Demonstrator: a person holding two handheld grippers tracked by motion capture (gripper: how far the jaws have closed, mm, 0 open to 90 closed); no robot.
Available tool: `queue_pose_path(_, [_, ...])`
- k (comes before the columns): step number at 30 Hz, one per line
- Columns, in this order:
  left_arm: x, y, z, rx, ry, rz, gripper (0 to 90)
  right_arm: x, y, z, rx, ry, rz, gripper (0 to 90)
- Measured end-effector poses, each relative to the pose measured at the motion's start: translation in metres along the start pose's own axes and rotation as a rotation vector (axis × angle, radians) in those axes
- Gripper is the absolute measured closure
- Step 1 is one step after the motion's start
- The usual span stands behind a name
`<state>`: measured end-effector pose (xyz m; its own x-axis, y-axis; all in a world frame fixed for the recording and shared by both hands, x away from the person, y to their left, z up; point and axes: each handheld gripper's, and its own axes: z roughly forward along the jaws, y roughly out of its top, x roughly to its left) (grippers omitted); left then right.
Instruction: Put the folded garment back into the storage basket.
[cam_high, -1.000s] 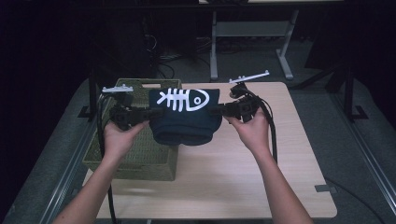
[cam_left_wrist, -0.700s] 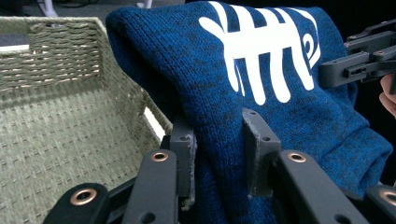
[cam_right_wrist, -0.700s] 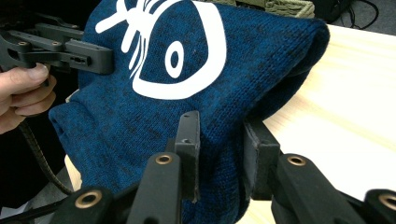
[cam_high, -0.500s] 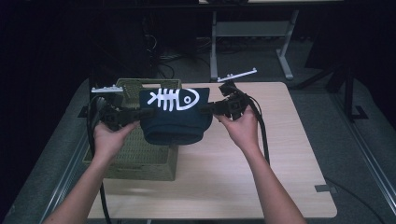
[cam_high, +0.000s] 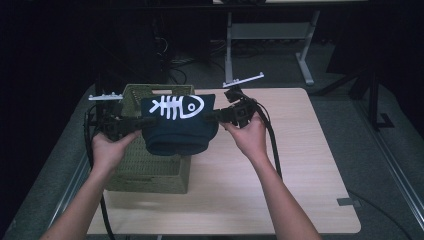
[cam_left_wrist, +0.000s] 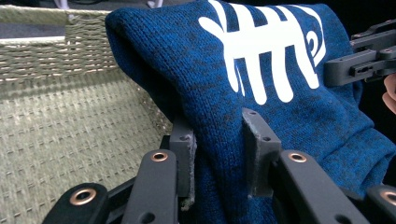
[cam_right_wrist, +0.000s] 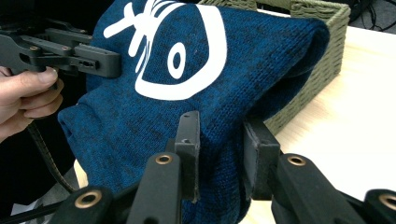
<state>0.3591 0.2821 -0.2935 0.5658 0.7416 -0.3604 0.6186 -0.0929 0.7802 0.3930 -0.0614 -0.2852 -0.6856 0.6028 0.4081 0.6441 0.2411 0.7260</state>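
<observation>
Blue knit hat (cam_high: 177, 127) hangs clamped between left claw (cam_high: 141, 121) and right claw (cam_high: 209, 116).

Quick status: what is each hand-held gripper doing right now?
Left hand-held gripper: closed on the blue knit garment.
Right hand-held gripper: closed on the same garment.

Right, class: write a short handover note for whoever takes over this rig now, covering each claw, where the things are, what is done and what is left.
Left claw: shut on the left edge of the blue knit garment.
Right claw: shut on its right edge.
The garment, folded with its white fish-bone print facing up, hangs between the two claws in the air, partly above the woven basket at the table's left side.
Done: garment folded and lifted.
Left, most likely: lower it into the basket and open both claws. What lies inside the basket cannot be made out from here.
</observation>
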Motion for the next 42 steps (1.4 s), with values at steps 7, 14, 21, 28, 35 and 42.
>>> queue_pose_path(7, [0.011, -0.001, -0.009, 0.000, 0.018, -0.009, 68.7, 0.007, 0.005, 0.013, 0.003, 0.007, -0.017, 70.7])
queue_pose_path(14, [0.018, -0.002, -0.014, 0.006, 0.030, -0.016, 68.6, 0.011, 0.007, 0.023, 0.002, 0.015, -0.015, 70.7])
queue_pose_path(21, [0.024, -0.008, -0.017, 0.001, 0.042, -0.029, 67.7, 0.014, 0.008, 0.030, -0.001, 0.031, -0.014, 70.6])
queue_pose_path(28, [0.030, -0.009, -0.025, 0.001, 0.061, -0.042, 67.7, 0.019, 0.011, 0.041, 0.006, 0.034, -0.023, 70.5])
queue_pose_path(35, [0.039, -0.012, -0.034, -0.001, 0.082, -0.054, 67.7, 0.026, 0.015, 0.052, 0.012, 0.038, -0.033, 70.5])
queue_pose_path(42, [0.048, -0.014, -0.041, 0.003, 0.109, -0.060, 67.7, 0.032, 0.019, 0.066, 0.014, 0.047, -0.035, 70.5])
